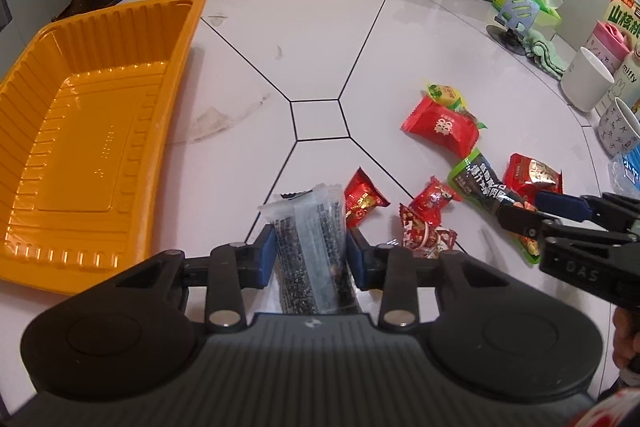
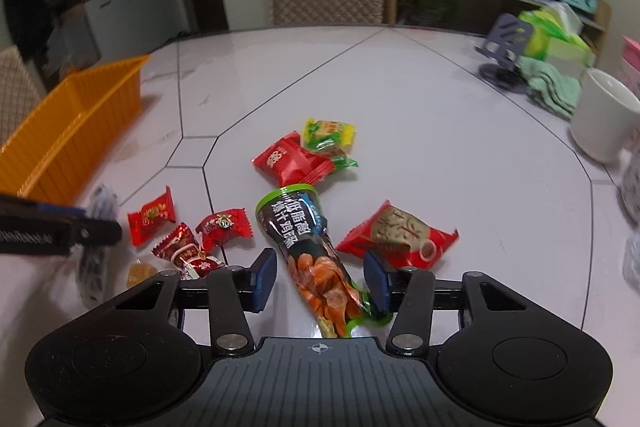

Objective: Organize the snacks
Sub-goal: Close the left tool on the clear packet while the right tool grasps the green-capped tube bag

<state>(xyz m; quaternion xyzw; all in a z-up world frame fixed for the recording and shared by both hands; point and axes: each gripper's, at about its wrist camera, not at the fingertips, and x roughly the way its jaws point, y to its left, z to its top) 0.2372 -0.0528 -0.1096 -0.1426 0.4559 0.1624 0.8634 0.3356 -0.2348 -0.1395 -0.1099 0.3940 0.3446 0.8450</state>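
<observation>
Left gripper [image 1: 310, 253] clamped on a clear sesame-bar packet [image 1: 308, 239] near the table's [image 1: 320, 39] near edge, beside the orange tray [image 1: 92, 131]; right gripper [image 2: 320, 277] with pads apart, straddling a green-edged chicken snack pouch [image 2: 308, 247] among red candies.

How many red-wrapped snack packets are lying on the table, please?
5 red packets: a large one beside the yellow-green candy, one right of the dark pouch, three small ones left of it. More may be hidden.
</observation>
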